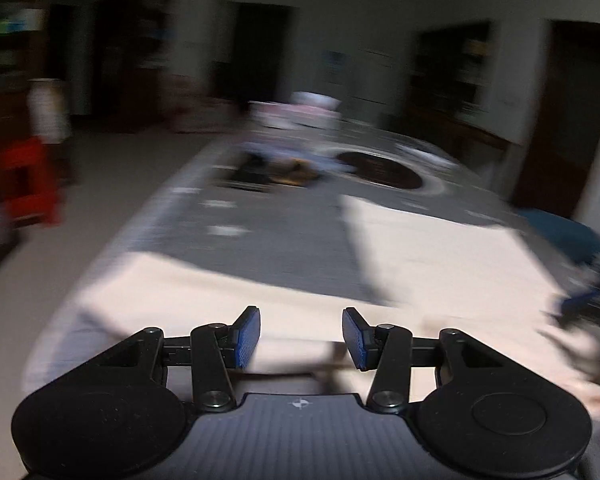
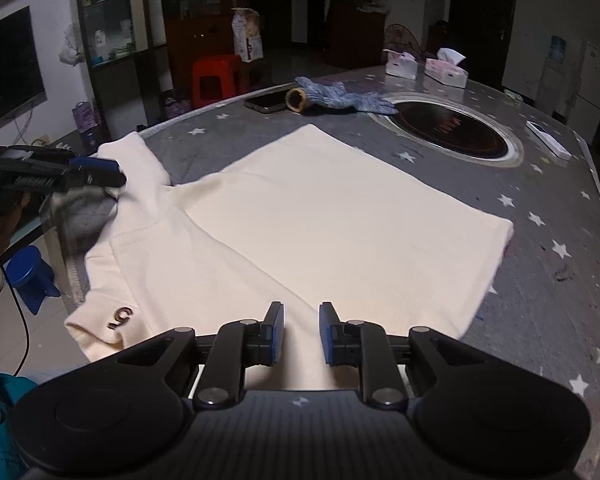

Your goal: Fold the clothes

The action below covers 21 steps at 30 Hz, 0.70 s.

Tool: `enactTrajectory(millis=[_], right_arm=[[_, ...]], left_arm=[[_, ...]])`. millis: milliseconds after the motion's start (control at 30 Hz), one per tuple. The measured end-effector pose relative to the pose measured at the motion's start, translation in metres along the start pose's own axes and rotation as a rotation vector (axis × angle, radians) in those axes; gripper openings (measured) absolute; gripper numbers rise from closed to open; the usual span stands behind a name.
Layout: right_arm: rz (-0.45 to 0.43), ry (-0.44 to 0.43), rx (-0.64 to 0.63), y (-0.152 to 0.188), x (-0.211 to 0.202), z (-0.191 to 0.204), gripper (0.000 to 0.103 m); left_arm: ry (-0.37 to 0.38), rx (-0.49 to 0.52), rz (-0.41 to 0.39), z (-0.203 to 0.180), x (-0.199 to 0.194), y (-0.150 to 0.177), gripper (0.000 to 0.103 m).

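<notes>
1. The right claw [image 2: 300, 330] hovers low over the near edge of the cream shirt [image 2: 300, 216], its blue pads parted by a narrow gap with nothing between them.
2. The left claw [image 1: 301, 338] stands wide apart and empty in its own blurred view. From the right wrist view it shows at the far left [image 2: 100, 172], just at the shirt's sleeve [image 2: 136, 164], though whether it touches the cloth I cannot tell.
3. The shirt lies spread on the star-patterned bench [image 2: 548, 280], its body mostly flat and one side hanging off the bench's left edge. A small dark mark [image 2: 123, 317] sits near the closest corner.
4. Handling, as I judge it: the fabric looks light, soft and limp. It will sag and drag when lifted from a single point, so a pinch through a doubled hem or seam should hold better than a pinch on flat cloth.
5. Good places to take hold appear to be the sleeve end by the left claw and the near hem below the right claw.
6. Farther out on the bench lie a phone [image 2: 269, 101], a blue knit glove [image 2: 340, 94], a round inset cooktop [image 2: 448, 130] and two tissue boxes [image 2: 446, 69], all well apart from the shirt.
</notes>
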State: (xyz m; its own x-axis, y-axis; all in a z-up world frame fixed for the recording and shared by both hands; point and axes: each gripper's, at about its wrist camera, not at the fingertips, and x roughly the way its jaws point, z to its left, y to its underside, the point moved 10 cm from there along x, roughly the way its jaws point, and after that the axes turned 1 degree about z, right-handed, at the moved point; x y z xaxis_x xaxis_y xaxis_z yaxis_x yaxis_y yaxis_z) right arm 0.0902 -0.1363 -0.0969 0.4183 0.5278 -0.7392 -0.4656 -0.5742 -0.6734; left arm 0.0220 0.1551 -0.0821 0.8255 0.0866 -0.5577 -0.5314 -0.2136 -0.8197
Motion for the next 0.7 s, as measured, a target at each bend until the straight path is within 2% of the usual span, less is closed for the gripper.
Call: enactTrajectory(millis=[133, 267, 367, 467, 533, 600, 700], right_arm=[[-0.007, -0.008, -0.012, -0.004, -0.001, 0.007, 0.019], [-0.012, -0.010, -0.019, -0.007, -0.001, 0.010, 0.019], [-0.016, -0.009, -0.025, -0.008, -0.002, 0.013, 0.019], [-0.023, -0.009, -0.029, -0.009, -0.005, 0.016, 0.019], [-0.028, -0.006, -0.028, -0.009, -0.007, 0.016, 0.019], [-0.035, 0.000, -0.024, -0.010, -0.010, 0.014, 0.019], [-0.046, 0.008, -0.015, -0.011, -0.013, 0.011, 0.019]], left_arm=[[-0.167, -0.142, -0.031, 0.057, -0.005, -0.004, 0.048], [-0.239, -0.198, -0.021, 0.090, 0.000, -0.004, 0.048], [-0.249, -0.230, -0.010, 0.101, 0.008, -0.003, 0.044], [-0.223, -0.265, 0.008, 0.104, 0.018, -0.001, 0.027], [-0.236, -0.275, 0.002, 0.106, 0.019, 0.000, 0.013], [-0.235, -0.298, -0.014, 0.109, 0.015, -0.003, 0.008], [-0.202, -0.311, -0.056, 0.103, 0.007, -0.017, 0.005]])
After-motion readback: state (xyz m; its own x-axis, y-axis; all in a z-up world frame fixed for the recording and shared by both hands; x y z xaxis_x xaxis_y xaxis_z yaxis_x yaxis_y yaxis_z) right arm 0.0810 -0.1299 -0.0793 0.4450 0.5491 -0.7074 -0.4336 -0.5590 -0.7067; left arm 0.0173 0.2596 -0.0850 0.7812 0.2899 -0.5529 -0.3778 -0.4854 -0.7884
